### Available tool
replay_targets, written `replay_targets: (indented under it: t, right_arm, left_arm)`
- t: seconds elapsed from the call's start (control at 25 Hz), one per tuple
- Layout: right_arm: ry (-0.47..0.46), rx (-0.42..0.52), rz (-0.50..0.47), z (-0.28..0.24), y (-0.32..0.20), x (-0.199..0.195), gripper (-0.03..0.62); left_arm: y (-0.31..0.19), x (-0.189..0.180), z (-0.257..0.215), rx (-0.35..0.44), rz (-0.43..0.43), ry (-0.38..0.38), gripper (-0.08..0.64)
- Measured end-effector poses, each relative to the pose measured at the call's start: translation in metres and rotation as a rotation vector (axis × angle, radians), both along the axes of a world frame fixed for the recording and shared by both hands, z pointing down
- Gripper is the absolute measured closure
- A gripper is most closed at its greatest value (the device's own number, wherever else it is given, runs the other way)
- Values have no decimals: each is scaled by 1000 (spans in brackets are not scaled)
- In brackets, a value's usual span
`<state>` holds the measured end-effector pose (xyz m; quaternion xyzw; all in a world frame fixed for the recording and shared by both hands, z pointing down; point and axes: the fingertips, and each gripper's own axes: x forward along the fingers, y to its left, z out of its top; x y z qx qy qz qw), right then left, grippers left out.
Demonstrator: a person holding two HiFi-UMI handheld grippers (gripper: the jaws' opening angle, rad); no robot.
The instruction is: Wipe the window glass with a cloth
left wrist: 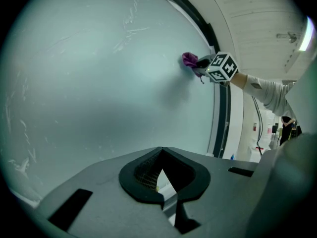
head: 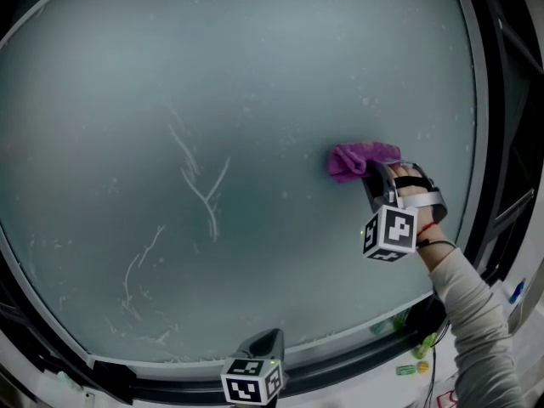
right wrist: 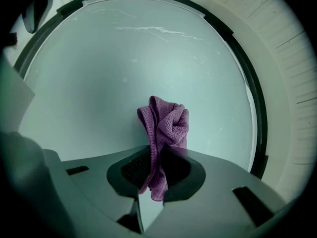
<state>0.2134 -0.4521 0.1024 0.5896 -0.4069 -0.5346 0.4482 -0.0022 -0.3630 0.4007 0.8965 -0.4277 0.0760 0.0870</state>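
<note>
We clamp the cloth (head: 357, 158) in our right gripper (head: 374, 177), pressed to the glass (head: 212, 83) for wiping, while our left gripper (left wrist: 161, 185) hangs closed and empty at the glass's lower edge.

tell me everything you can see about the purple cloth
The purple cloth is a piece of terry-like, looped fabric with a stitched edge, bunched into soft folds rather than spread flat. The right claw is shut on one end of it, a short tail poking through behind the jaws, while the crumpled bulk sticks out ahead of the claw. That bulk looks pressed against the frosted window glass, toward the pane's right side in the head view. Nothing else touches it.
</note>
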Motion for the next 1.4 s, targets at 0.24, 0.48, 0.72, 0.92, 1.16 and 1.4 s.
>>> replay_targets:
  t: [0.24,0.48,0.72,0.92,1.16,1.4]
  right_arm:
    - [-13,-67,2,53,-1,3,540]
    - [-24,-157,6,110,-2,5,540]
    - [-53,-262,19,175,-3,8,540]
    - [-77,-356,29,231,-5,14,540]
    - [-92,-451,51,282,-3,18,540]
    - [-96,-480,64,301,-4,20,540]
  left_arm:
    - [3,1,3,-6,5,1,555]
    - [6,2,3,-6,7,9,555]
    - [10,5,5,-9,14,7,555]
    - [12,2,6,-7,8,11,555]
    - [15,1,6,-6,5,8,555]
    - [17,-4,8,-9,-2,5,555]
